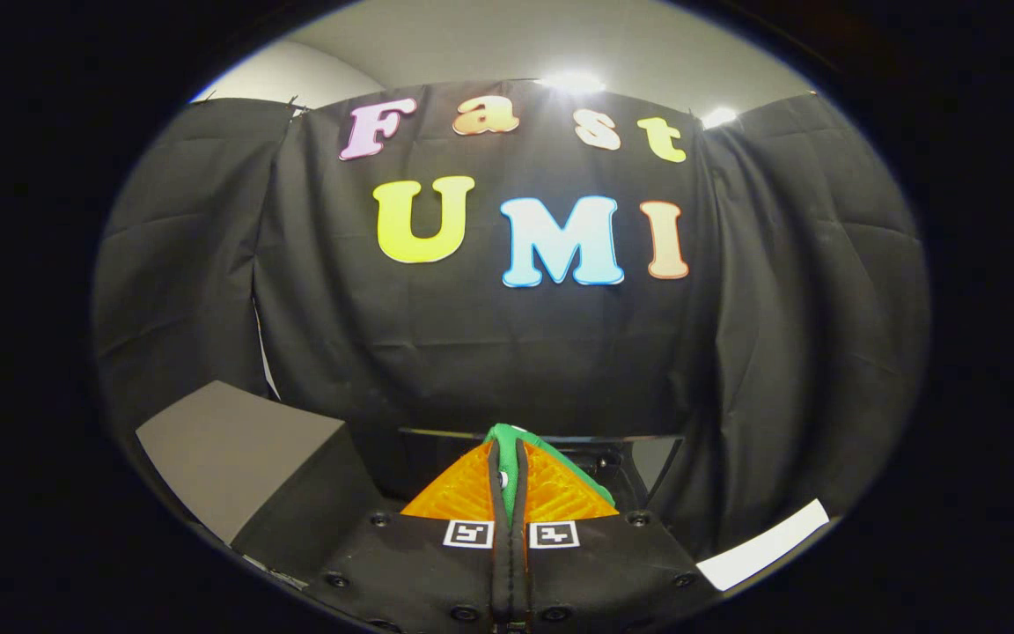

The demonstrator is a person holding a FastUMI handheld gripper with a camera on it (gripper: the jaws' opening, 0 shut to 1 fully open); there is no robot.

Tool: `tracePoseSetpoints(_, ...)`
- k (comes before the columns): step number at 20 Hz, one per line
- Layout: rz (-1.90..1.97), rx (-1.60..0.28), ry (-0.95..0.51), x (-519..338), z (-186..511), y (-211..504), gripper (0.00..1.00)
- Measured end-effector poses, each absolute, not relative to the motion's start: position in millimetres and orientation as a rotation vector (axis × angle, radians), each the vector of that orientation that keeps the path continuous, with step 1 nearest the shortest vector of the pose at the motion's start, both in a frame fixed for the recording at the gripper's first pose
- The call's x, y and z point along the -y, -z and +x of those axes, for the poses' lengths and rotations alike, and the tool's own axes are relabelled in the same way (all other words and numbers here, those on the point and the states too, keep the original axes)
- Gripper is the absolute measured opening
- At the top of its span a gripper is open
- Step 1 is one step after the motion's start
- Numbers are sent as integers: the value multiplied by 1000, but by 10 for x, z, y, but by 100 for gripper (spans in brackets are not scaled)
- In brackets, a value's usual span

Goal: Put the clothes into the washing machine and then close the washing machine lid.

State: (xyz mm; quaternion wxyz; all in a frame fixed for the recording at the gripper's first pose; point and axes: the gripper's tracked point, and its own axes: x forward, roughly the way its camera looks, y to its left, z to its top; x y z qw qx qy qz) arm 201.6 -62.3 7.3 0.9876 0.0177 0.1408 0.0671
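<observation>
While the claw [508,471] is pinching a green garment [507,449] between both fingers, I hold it raised before the booth wall. I judge pickup complete; loading the washing machine, whose position I cannot tell, and closing its lid remain.

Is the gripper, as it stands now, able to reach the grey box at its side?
Probably not yet. The gripper is shut on a green cloth, so its fingers are occupied. The grey box sits off to one side, with nothing between them.
</observation>
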Motion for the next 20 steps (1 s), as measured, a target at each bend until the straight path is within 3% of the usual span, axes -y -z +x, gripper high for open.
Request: tracePoseSetpoints(20, 67, -665, -117, 736, 2023, 2008, 2)
